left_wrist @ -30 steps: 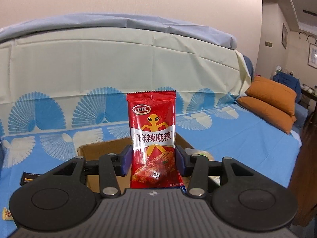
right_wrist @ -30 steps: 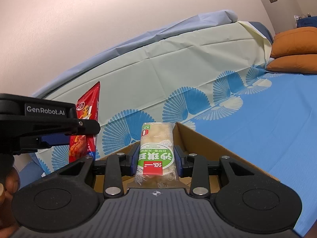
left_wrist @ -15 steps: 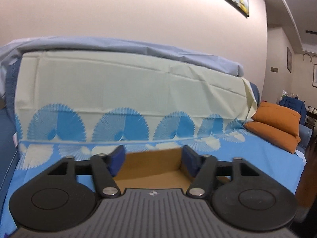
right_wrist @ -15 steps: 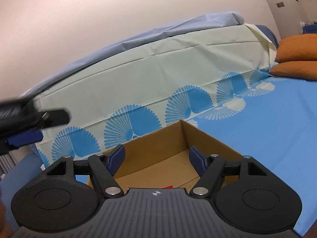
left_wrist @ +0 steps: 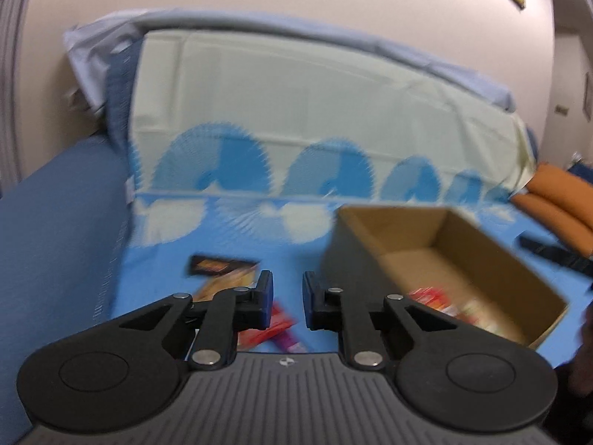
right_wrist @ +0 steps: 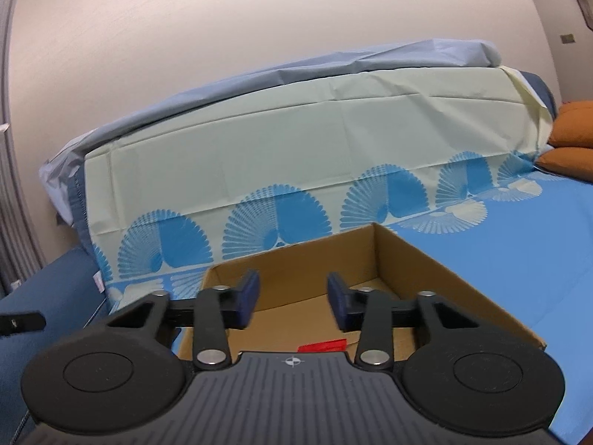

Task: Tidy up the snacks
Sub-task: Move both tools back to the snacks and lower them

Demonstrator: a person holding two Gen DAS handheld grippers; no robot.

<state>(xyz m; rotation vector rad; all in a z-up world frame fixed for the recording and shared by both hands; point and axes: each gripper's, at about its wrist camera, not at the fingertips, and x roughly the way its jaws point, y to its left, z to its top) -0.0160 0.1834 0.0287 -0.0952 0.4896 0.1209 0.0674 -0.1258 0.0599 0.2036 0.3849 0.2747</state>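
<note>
An open cardboard box (left_wrist: 478,259) sits on the blue bed cover, right of my left gripper (left_wrist: 288,298). Blurred red and pale snack packets (left_wrist: 441,302) lie inside it. My left gripper is open and empty, over loose snacks on the cover: a dark packet (left_wrist: 218,264), an orange packet (left_wrist: 229,282) and a red packet (left_wrist: 274,324). My right gripper (right_wrist: 292,296) is open and empty above the box (right_wrist: 441,278). A red packet edge (right_wrist: 322,345) shows inside the box in the right wrist view.
A pale sheet with blue fan prints (right_wrist: 296,155) drapes the raised back behind the box. Orange cushions (left_wrist: 559,200) lie at the far right. A dark blue surface (left_wrist: 55,230) rises on the left. A dark object (left_wrist: 552,250) lies right of the box.
Both grippers let go of their packets, the red one and the green-white one, which now lie in the box. My left gripper has swung left and down toward the loose snacks, its jaws narrower.
</note>
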